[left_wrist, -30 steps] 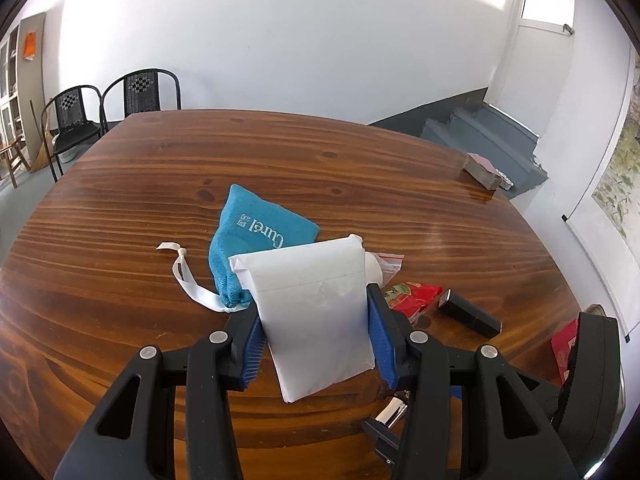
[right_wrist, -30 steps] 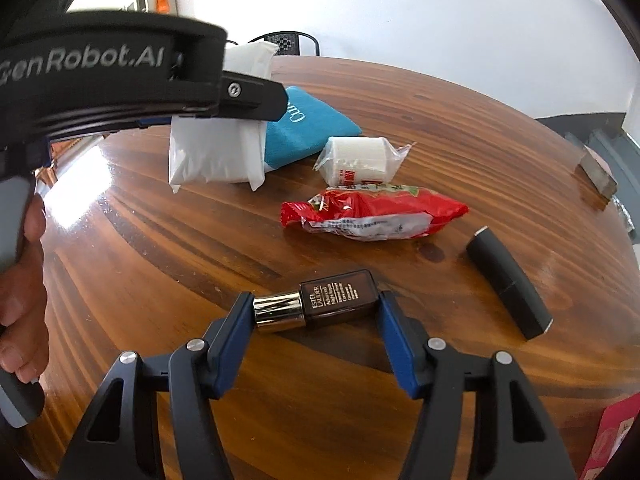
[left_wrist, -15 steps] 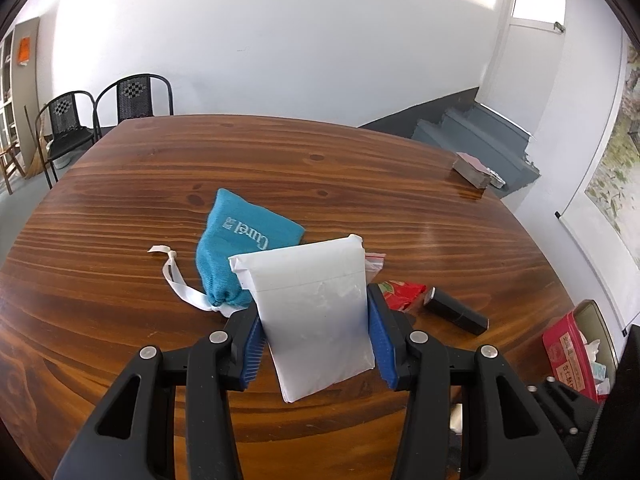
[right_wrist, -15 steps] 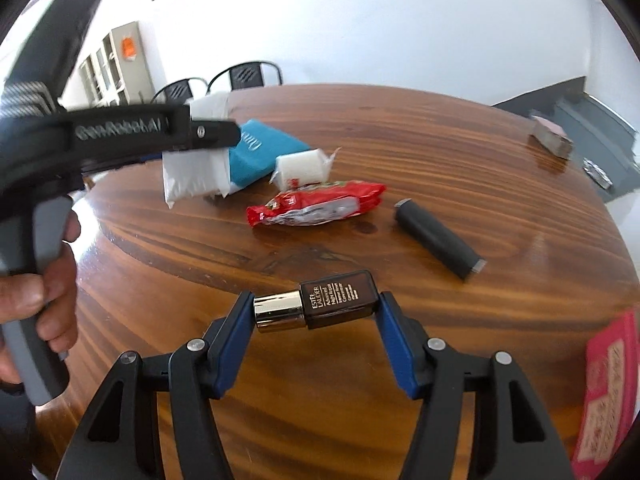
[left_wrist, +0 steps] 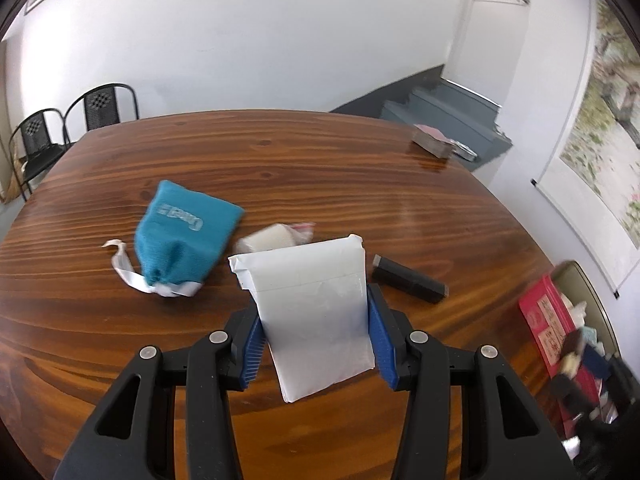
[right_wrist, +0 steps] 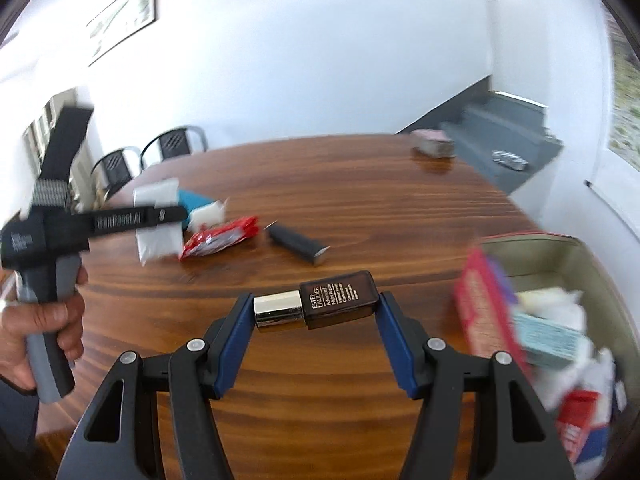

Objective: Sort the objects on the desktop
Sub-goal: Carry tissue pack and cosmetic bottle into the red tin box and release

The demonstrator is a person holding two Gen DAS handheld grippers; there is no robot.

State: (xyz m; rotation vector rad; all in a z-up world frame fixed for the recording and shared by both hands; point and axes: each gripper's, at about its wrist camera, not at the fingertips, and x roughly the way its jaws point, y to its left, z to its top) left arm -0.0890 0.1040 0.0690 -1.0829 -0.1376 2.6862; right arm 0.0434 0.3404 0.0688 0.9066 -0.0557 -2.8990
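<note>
Brown bottle (right_wrist: pixel 338 300) label: "ESTĒE LAUDER Advanced Night Repair", smaller lines unreadable. Left gripper (right_wrist: pixel 160 216) side arm, left of bottle: "GenRobot.AI", blurred. Teal pouch (left_wrist: pixel 184 236) logo illegible.

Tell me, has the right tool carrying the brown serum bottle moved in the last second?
Yes. The right tool has swung rightward from the red snack packet toward the open box.

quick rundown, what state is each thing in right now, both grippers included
left gripper: shut on white paper packet, held off the table
right gripper: shut on dark brown serum bottle, gold cap to the left, lying crosswise
teal drawstring pouch: on the wooden table, tied shut
black tube: lying flat
red snack wrapper: lying flat
open box: partly filled
</note>
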